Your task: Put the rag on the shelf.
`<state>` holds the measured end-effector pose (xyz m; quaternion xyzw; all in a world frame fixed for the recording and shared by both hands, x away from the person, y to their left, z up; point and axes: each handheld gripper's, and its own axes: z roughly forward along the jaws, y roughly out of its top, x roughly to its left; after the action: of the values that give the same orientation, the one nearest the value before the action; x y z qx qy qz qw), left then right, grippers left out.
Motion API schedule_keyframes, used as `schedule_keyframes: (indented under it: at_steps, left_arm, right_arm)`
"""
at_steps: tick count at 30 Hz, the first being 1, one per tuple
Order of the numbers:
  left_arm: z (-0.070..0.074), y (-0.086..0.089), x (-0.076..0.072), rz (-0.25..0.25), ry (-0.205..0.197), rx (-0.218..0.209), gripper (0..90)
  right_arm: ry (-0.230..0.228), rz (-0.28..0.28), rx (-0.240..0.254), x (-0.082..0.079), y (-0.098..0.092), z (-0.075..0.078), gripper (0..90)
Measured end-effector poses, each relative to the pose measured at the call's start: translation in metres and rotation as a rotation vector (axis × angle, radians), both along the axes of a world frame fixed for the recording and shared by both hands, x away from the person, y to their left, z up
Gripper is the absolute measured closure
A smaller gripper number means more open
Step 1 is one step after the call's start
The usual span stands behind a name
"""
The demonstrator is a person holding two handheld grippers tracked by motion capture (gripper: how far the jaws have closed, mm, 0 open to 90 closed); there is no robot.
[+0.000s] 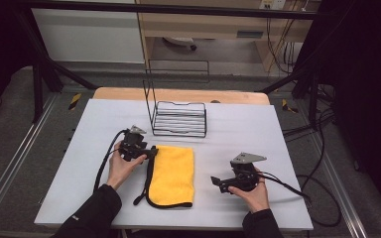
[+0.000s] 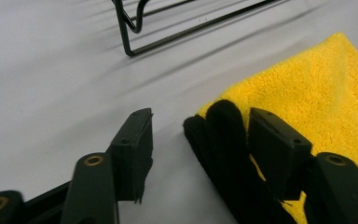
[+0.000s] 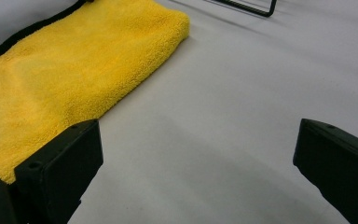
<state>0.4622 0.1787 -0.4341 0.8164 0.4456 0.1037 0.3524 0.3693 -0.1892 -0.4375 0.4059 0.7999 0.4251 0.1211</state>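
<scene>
Work in hand: picking up the folded yellow towel [image 1: 173, 174] by its far left corner, as it appears.
Done so far: the left gripper [image 1: 152, 150] has its jaws either side of the towel's black edge [image 2: 223, 140]; they look half closed, not yet pinching it.
Left to do: close on the corner, lift; likely carry it to the wire rack [image 1: 179, 118] by the table's far edge.
Towel: flat, mid-table, toward the near edge.
Left hand: low, pointing right at the corner.
Right gripper [image 1: 216, 181]: jaws wide apart, empty, resting right of the towel, pointing left.
</scene>
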Motion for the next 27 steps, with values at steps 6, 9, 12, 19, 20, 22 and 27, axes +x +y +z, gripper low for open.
schedule_keyframes:
  at_steps: [6, 9, 12, 19, 20, 22, 27]
  left_arm:
    - [-0.0054, -0.0049, 0.001, -0.023, 0.013, 0.004, 52.8]
    - [-0.0063, -0.0068, 0.0011, -0.026, 0.012, 0.009, 55.8]
    - [-0.0076, -0.0064, 0.0021, -0.027, 0.018, -0.003, 57.2]
    - [-0.0087, -0.0026, 0.0049, -0.035, 0.067, -0.047, 66.0]
    - [-0.0087, -0.0029, 0.0049, -0.035, 0.07, -0.049, 68.2]
    - [-0.0087, -0.0033, 0.0047, -0.033, 0.07, -0.05, 70.1]
    - [-0.0082, -0.0057, 0.003, -0.025, 0.067, -0.046, 73.8]
  right_arm:
    - [0.005, -0.002, 0.006, 0.0001, 0.0, 0.0005, 2.1]
    - [0.01, 0.0, 0.008, 0.0003, -0.0002, 0.0008, 2.2]
    - [0.014, 0.0, 0.013, 0.0006, 0.0, 0.0009, 2.2]
    - [0.021, -0.001, 0.019, 0.0019, 0.0013, -0.0003, 2.2]
    - [0.022, -0.002, 0.022, 0.0021, 0.0015, -0.0003, 2.2]
    - [0.018, -0.001, 0.024, 0.0029, 0.0016, -0.0006, 2.2]
    - [0.02, -0.007, 0.041, 0.0058, 0.0032, -0.0013, 2.1]
